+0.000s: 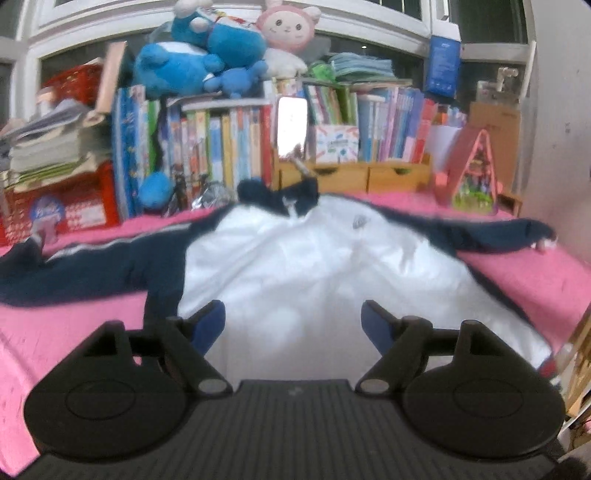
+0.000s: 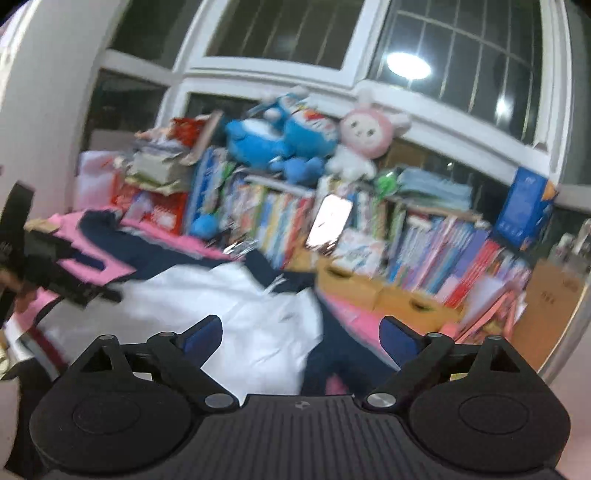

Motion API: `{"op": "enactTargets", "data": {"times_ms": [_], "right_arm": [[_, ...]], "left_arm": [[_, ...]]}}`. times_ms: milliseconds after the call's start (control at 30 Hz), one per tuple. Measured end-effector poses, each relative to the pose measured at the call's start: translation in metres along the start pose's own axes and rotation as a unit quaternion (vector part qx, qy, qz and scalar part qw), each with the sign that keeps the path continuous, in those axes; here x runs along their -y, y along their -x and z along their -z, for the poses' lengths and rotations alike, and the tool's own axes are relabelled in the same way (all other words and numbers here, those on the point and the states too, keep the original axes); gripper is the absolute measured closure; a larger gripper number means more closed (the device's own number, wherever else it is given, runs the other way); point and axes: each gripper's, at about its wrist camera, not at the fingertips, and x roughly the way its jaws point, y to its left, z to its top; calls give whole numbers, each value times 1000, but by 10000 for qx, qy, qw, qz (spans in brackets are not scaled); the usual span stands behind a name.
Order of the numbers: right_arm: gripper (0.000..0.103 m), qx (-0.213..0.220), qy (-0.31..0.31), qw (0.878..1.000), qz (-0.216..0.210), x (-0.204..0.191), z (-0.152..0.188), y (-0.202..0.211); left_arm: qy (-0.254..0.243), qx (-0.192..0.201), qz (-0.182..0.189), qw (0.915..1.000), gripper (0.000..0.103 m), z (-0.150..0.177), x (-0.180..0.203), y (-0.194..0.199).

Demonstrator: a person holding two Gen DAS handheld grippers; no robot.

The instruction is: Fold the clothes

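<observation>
well, the left tool (image 1: 291,321) and the right tool (image 2: 301,334) both gape with nothing between their fingers, above a white-and-navy jacket (image 1: 295,258) spread flat across the pink worktop (image 1: 535,273), collar toward the far edge.

Both tongs (image 1: 293,325) (image 2: 301,334) wide open, empty

Smooth, slightly glossy cloth jacket (image 1: 295,266) on matt pink cover (image 1: 535,273)

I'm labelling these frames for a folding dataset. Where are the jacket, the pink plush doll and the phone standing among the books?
jacket (image 1: 295,266): left wrist view, on its white front panel.
pink plush doll (image 1: 288,27): left wrist view, on its face.
phone (image 1: 291,127): left wrist view, on its bright screen.
</observation>
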Motion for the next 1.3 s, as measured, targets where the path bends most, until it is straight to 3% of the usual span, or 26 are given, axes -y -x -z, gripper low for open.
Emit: {"op": "enactTargets", "data": {"times_ms": [100,267,333,400,533,667,800,900,933,1033,1133,1233,1300], "right_arm": [[11,29,-613,9977,-293,-36,41,-25],[19,48,-1758,9809,-833,-91,85,-89],[23,5,-1607,9834,-846,-109,93,-108],[27,-176,-1061,9928,-535,-123,103,-125],[21,-104,-856,9954,-424,-99,120,-121],[18,-215,-884,9949,432,-53,136,-109],[16,-575,-1531,9769,1377,7,146,-95],[30,-869,-1660,9646,1854,34,132,-87],[30,-966,-1702,9598,2012,43,128,-84],[30,-758,-1235,9749,1691,40,91,-89],[30,-638,-1246,9872,761,31,56,-123],[30,-861,-1424,9857,-246,11,38,-181],[31,-1083,-1467,9800,-794,-1,30,-225]], "left_arm": [[-91,-113,-251,9996,22,18,2,-9],[-19,-344,-513,9981,22,44,-3,-28],[-90,-424,-663,9969,21,54,-4,-32],[-161,-308,-768,9964,20,62,-5,-29],[-29,-259,-803,9964,18,70,-13,-18],[164,-270,-696,9971,17,75,-26,-9],[423,-351,-666,9963,18,68,-41,5],[802,-157,-570,9950,19,52,-59,18],[831,-73,-553,9950,19,41,-65,19],[633,81,-384,9972,19,4,-70,3],[181,110,-197,9996,19,-27,-59,-36],[-12,-76,2,10000,19,-49,-46,-90],[-29,-284,-104,9995,28,-54,-41,-125]]}}
